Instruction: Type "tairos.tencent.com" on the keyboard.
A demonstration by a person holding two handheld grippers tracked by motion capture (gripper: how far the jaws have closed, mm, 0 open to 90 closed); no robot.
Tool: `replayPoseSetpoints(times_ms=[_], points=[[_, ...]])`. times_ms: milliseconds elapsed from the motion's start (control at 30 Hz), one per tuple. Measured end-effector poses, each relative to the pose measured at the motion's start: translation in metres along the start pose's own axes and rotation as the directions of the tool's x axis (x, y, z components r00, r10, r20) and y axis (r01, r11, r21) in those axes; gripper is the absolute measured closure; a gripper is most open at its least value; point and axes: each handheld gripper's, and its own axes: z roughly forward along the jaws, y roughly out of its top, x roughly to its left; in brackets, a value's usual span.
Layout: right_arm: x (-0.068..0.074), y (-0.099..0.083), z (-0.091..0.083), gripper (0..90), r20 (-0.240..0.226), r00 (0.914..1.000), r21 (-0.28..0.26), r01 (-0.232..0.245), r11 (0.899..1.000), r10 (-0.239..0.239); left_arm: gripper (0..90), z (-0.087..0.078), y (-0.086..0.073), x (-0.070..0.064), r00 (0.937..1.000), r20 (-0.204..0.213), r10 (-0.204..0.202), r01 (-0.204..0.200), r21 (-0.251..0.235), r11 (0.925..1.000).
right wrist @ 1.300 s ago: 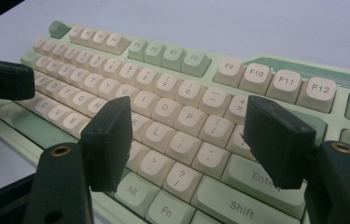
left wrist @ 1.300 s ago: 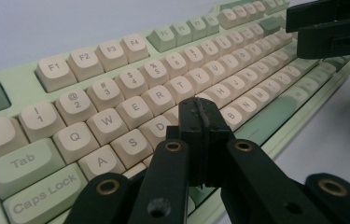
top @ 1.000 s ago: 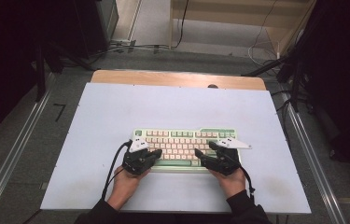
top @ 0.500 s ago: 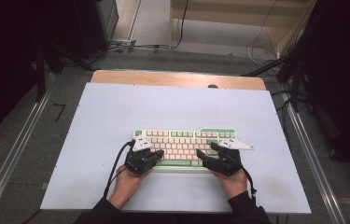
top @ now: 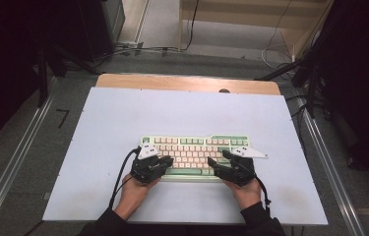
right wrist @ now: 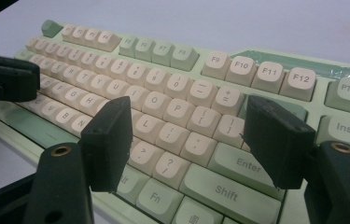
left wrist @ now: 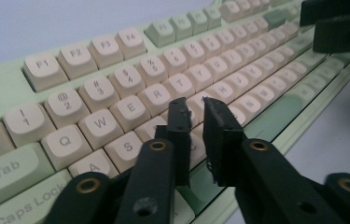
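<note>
left gripper [left wrist: 196,109] nearly closed, right gripper [right wrist: 189,135] wide, both over keyboard [top: 197,146]; rigid, light, loose keycaps; grip its ends.

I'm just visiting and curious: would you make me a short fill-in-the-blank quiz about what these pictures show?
1. Both grippers hover over a green and cream ____.
2. The left gripper has its jaws nearly ____.
3. The right gripper has its jaws wide ____.
4. The keyboard lies on a pale ____.

Missing words: keyboard; shut; open; table

White tabletop [top: 123,123], wooden strip [top: 187,82] behind, floor cables [top: 138,49] beyond.
</note>
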Motion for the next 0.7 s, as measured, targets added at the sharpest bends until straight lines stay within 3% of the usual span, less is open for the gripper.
replayPoseSetpoints(times_ms=[167, 300, 567, 700], points=[[-0.001, 0.000, -0.002, 36.8, 0.010, 0.9999, -0.006, -0.004, 1.000, 0.004, 51.5, -0.004, 0.001, 0.000, 0.9995, -0.032, 0.000, -0.002, -0.057, 0.9984], [-0.001, 0.000, -0.003, 51.2, 0.018, 0.9998, -0.019, -0.001, 1.000, 0.001, 43.4, -0.008, 0.001, 0.001, 0.9985, -0.055, -0.007, 0.002, -0.093, 0.9957], [-0.001, 0.003, 0.003, 82.4, 0.000, 1.0000, -0.018, -0.004, 1.000, 0.004, 42.6, -0.017, -0.005, 0.005, 0.9960, -0.084, -0.031, 0.022, -0.106, 0.9941], [0.003, 0.007, 0.010, 87.5, -0.008, 0.9998, -0.015, 0.016, 1.000, -0.016, 42.7, -0.023, -0.008, 0.008, 0.9935, -0.103, -0.049, 0.037, -0.114, 0.9928]])
